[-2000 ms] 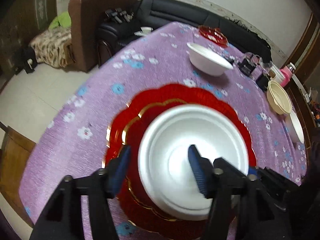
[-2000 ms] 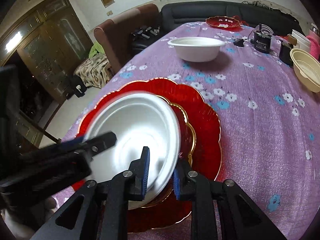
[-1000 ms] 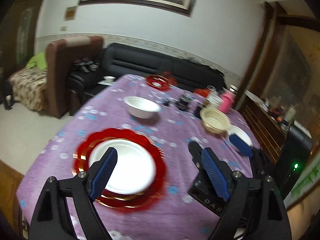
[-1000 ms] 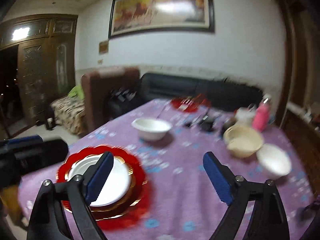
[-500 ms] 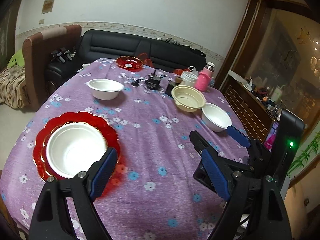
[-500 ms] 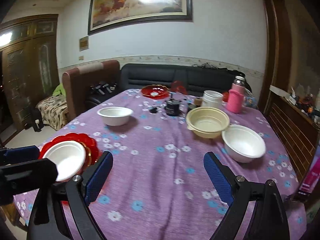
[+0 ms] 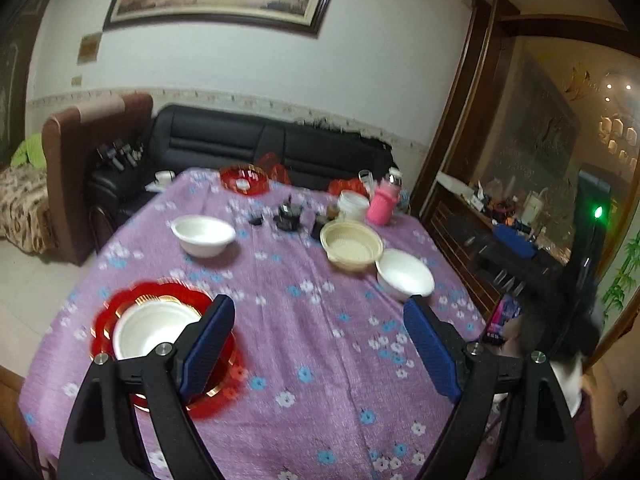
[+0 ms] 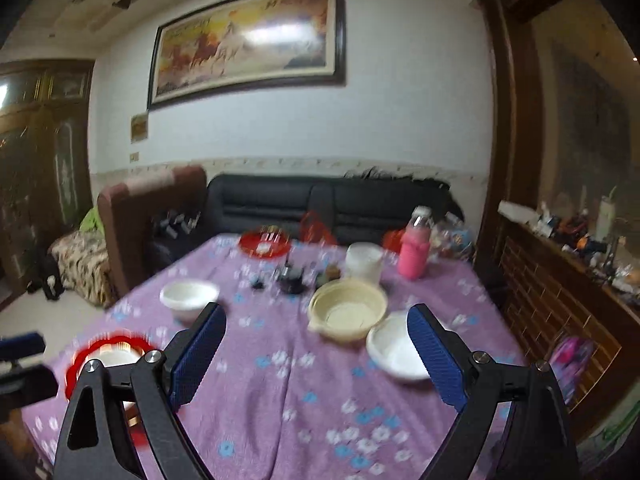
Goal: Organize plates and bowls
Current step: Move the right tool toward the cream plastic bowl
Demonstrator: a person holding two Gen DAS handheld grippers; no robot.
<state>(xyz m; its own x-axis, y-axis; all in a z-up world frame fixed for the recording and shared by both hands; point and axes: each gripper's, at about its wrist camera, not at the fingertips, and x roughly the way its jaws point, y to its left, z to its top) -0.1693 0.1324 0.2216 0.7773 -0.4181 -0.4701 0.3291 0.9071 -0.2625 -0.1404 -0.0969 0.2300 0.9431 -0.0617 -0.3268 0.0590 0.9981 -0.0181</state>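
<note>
A white plate (image 7: 150, 330) lies on stacked red scalloped plates (image 7: 108, 316) at the near left of the purple flowered table (image 7: 304, 344). It also shows in the right wrist view (image 8: 112, 356). A white bowl (image 7: 203, 235) stands at mid left, a cream bowl (image 7: 352, 246) and another white bowl (image 7: 405, 274) at the right. A small red plate (image 7: 244, 178) sits at the far edge. My left gripper (image 7: 320, 344) and right gripper (image 8: 316, 356) are both open, empty and held above the table.
A pink bottle (image 7: 384, 202), a white tub (image 7: 353, 205) and small dark items (image 7: 288, 216) stand at the table's far side. A black sofa (image 7: 272, 148) and brown armchair (image 7: 68, 152) lie behind. A wooden sideboard (image 8: 560, 292) runs along the right.
Both grippers let go of the white plate, left it on the red plates, opened wide and pulled up and back from the table. The views have tilted up further since.
</note>
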